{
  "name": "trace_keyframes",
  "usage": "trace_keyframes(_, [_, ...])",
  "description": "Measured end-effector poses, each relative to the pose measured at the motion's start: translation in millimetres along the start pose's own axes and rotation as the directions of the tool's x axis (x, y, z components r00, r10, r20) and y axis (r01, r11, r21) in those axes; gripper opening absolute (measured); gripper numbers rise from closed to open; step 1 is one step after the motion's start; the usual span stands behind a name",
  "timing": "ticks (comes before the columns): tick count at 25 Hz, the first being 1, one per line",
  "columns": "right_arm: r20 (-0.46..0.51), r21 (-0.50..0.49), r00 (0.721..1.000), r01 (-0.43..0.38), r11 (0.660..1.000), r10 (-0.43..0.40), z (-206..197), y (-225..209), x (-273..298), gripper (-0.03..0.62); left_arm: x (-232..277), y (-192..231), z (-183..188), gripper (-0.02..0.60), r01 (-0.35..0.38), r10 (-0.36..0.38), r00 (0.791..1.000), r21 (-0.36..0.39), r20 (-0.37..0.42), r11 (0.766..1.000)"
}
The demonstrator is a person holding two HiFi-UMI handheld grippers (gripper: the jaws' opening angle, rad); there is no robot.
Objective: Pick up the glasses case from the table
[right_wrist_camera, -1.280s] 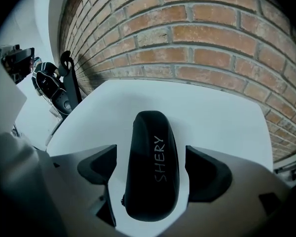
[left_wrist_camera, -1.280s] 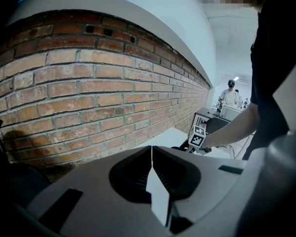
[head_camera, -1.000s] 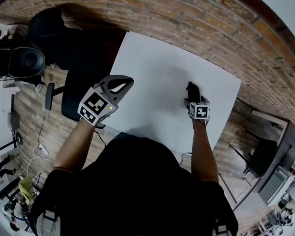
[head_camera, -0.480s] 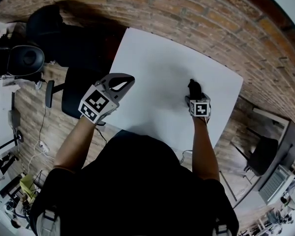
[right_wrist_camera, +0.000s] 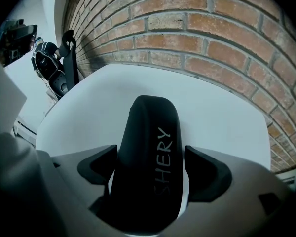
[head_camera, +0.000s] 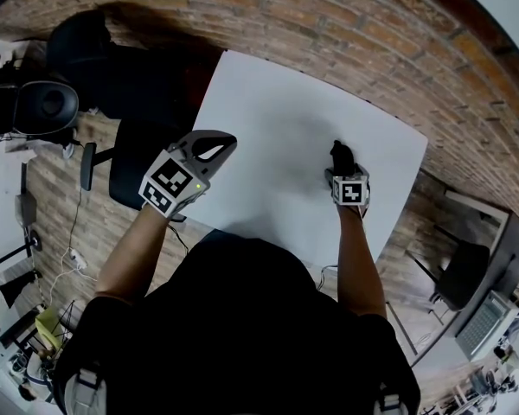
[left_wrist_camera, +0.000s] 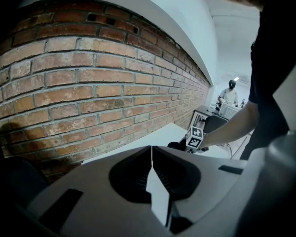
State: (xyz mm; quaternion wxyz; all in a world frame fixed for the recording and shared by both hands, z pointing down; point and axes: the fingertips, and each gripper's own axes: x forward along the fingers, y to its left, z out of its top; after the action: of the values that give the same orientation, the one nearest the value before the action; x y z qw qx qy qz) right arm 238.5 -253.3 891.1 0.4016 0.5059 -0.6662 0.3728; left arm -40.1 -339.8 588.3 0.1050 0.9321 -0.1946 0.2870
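The black glasses case (head_camera: 340, 156) sits lengthwise between the jaws of my right gripper (head_camera: 342, 168), over the right part of the white table (head_camera: 268, 111). In the right gripper view the case (right_wrist_camera: 150, 152) fills the gap, with grey lettering along its top, and both jaws of the right gripper (right_wrist_camera: 151, 163) press its sides. I cannot tell whether it touches the table. My left gripper (head_camera: 227, 140) hangs at the table's left edge, shut and empty. In its own view the left gripper (left_wrist_camera: 152, 150) has its jaws meeting in a thin line, with the case (left_wrist_camera: 176, 145) far off.
A brick wall (head_camera: 346, 24) runs close behind the table. A black office chair (head_camera: 130, 167) stands just left of the table, another dark seat (head_camera: 86, 46) behind it. A further chair (head_camera: 463, 275) and desk are at right. A person (left_wrist_camera: 231, 94) stands far back.
The right gripper with the case has shifted a little toward the wall. The left gripper has barely moved.
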Motion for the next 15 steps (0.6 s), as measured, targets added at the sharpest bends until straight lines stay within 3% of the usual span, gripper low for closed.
trace_keyframes(15, [-0.041, 0.011, 0.999, -0.001, 1.0, 0.001, -5.2, 2.8, 0.7, 0.41, 3.2, -1.8, 3.5, 0.014, 0.007, -0.007, 1.0, 0.0, 0.011, 1.0])
